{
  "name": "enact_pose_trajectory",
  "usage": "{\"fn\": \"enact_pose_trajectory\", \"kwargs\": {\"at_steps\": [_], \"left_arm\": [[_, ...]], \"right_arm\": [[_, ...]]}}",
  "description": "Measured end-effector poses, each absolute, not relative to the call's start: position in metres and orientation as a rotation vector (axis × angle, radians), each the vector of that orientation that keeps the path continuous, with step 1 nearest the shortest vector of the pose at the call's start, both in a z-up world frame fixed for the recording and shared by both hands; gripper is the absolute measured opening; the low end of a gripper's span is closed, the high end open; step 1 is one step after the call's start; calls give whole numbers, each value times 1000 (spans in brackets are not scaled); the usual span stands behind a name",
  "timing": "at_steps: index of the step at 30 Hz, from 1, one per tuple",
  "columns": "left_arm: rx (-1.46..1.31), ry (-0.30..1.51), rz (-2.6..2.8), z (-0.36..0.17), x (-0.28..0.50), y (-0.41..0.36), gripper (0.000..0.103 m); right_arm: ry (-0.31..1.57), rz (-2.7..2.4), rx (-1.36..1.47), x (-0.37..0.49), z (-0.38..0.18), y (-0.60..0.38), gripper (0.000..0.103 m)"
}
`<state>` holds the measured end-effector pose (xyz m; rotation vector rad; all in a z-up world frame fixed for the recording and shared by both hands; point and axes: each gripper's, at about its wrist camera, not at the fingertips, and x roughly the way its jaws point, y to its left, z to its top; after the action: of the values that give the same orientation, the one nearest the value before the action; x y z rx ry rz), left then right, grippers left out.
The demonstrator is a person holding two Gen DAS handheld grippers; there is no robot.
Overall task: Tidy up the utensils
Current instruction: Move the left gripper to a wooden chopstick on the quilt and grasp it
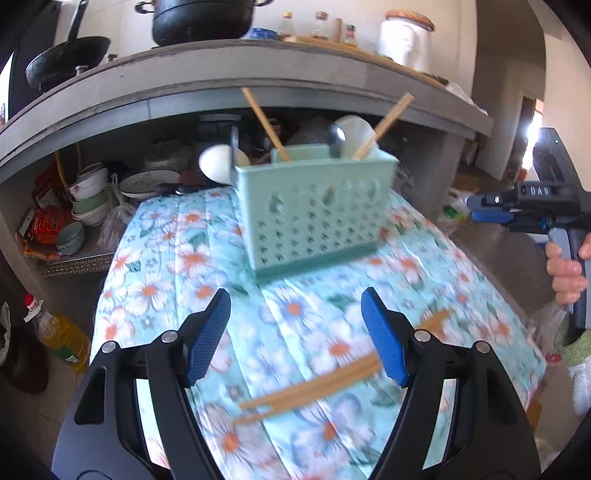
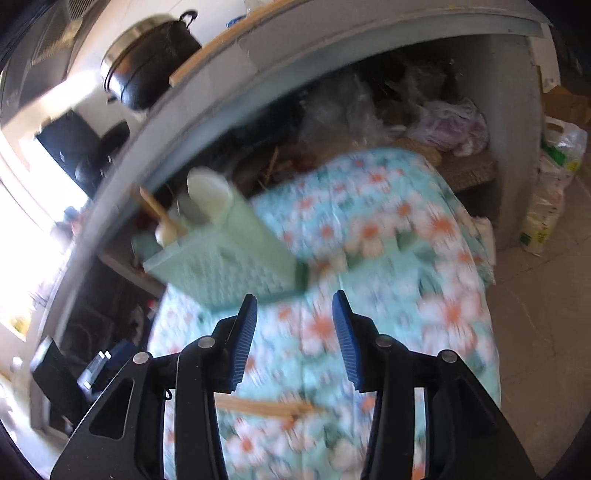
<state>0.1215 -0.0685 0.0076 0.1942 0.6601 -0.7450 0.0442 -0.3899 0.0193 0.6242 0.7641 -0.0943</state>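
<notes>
A mint-green perforated utensil holder [image 1: 314, 210] stands on the floral tablecloth [image 1: 177, 258]. It holds chopsticks [image 1: 264, 123], a metal spoon [image 1: 338, 138] and a white ladle [image 1: 218, 162]. Several loose wooden chopsticks [image 1: 314, 387] lie on the cloth, just below and between my left gripper's fingers. My left gripper [image 1: 295, 332] is open and empty above them. In the right wrist view the holder [image 2: 225, 254] is ahead to the left and loose chopsticks [image 2: 266, 406] lie under my right gripper [image 2: 295, 336], which is open and empty. The right gripper's body [image 1: 532, 206] shows at the right edge.
A concrete counter [image 1: 221, 77] overhangs the table's far side, with a black pot [image 1: 199, 18] and a wok [image 1: 66, 59] on top. Bowls and plates [image 1: 92, 195] are stacked under it. An oil bottle [image 1: 59, 332] stands on the floor at left. Bags [image 2: 550, 184] sit at right.
</notes>
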Motion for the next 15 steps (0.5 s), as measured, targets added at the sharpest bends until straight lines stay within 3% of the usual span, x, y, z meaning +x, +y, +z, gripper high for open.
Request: {"fn": "enact_pose_trajectory", "kwargs": {"at_steps": [3,15], "left_arm": [[312,654,-757,-7,91,-84,69],[852,531,-803,-76,44,-155,36]], "right_arm": [[844,-108,628,12,-13,-365,43],[932,-144,700,-41,-70,-326,43]]}}
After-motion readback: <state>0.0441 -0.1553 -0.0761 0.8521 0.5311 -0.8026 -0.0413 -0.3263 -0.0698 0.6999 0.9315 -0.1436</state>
